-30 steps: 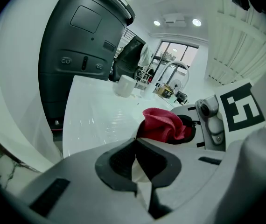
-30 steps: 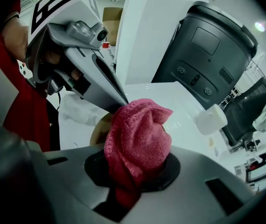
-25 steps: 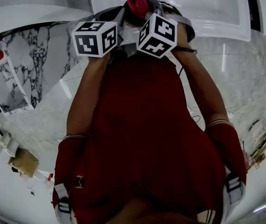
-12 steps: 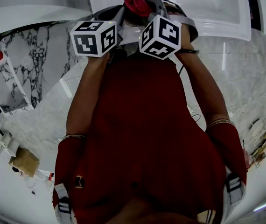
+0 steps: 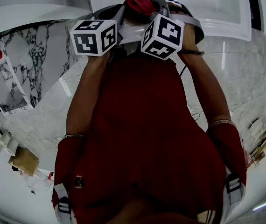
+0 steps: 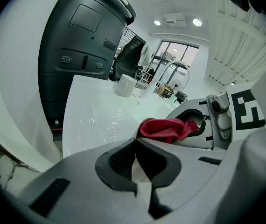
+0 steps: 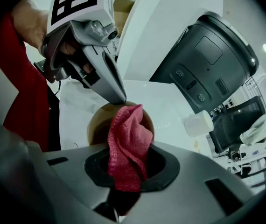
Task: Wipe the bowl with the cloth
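One white counter (image 6: 95,120). One dark appliance (image 6: 84,55) standing on it. Two grippers, each with one marker cube. Left gripper (image 6: 134,141): jaws clamped together on rim of one tan bowl (image 7: 95,122), bowl over counter. Right gripper (image 7: 123,171): jaws pinching one red cloth (image 7: 128,143), cloth against bowl's inside. One white cup (image 7: 197,123) near appliance. Versus a second ago: right cube shifted slightly right, left cube unmoved.
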